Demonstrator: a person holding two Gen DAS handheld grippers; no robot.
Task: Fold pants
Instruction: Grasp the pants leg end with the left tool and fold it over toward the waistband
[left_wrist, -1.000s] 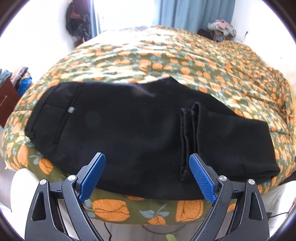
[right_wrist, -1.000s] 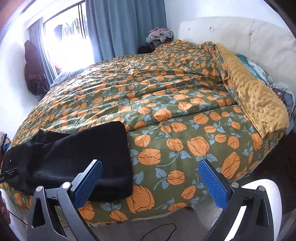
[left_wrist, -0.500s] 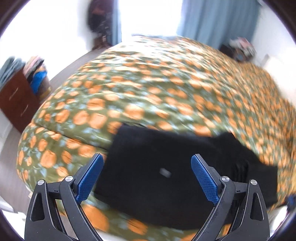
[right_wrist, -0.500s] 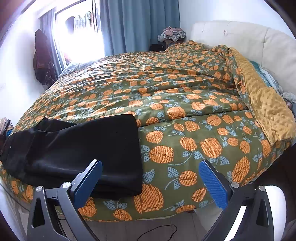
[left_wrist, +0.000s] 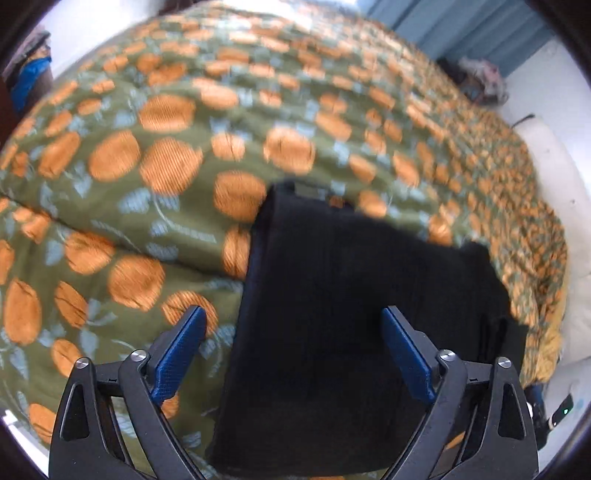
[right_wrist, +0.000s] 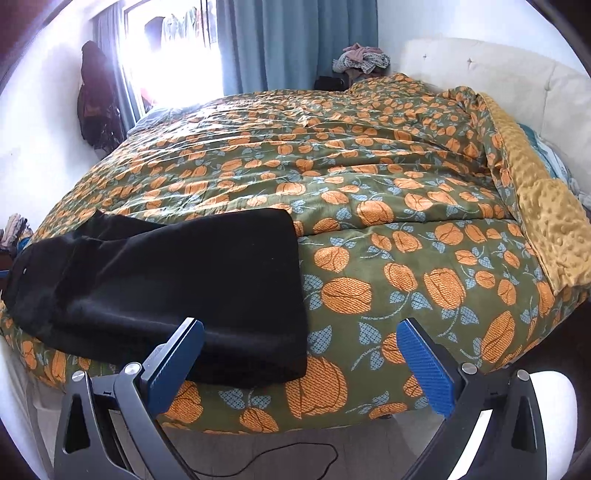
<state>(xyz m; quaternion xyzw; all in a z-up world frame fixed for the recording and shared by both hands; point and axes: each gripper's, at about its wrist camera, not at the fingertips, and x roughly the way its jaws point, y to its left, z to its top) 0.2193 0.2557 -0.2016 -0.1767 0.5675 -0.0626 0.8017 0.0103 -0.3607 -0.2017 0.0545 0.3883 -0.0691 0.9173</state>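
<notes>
Nearest to me, my left gripper (left_wrist: 293, 350) is spread wide and holds nothing; its blue fingers (left_wrist: 179, 354) hang above the near end of the black pants (left_wrist: 354, 314). One finger is over the quilt, the other is over the black cloth. This view is blurred, so I cannot tell if the fingers touch the cloth.

My right gripper (right_wrist: 301, 363) is also wide apart and empty. It hangs over the near edge of the bed (right_wrist: 369, 229), with its left finger in front of the pants (right_wrist: 177, 280) and its right finger in front of the bare quilt.

The pants lie folded on the green quilt with orange flowers, at the near left corner of the bed. Their right edge is a straight fold, and the waist part with a small button is at the far left.

On the floor under the bed edge a thin black cable (right_wrist: 280, 458) lies.

Farther, a yellow blanket (right_wrist: 543, 221) is on the right side of the bed, beside the white headboard (right_wrist: 498, 77). At the back a pile of clothes (right_wrist: 362, 61) sits before the blue curtain (right_wrist: 295, 40), and a dark bag (right_wrist: 94, 99) hangs on the left wall.
</notes>
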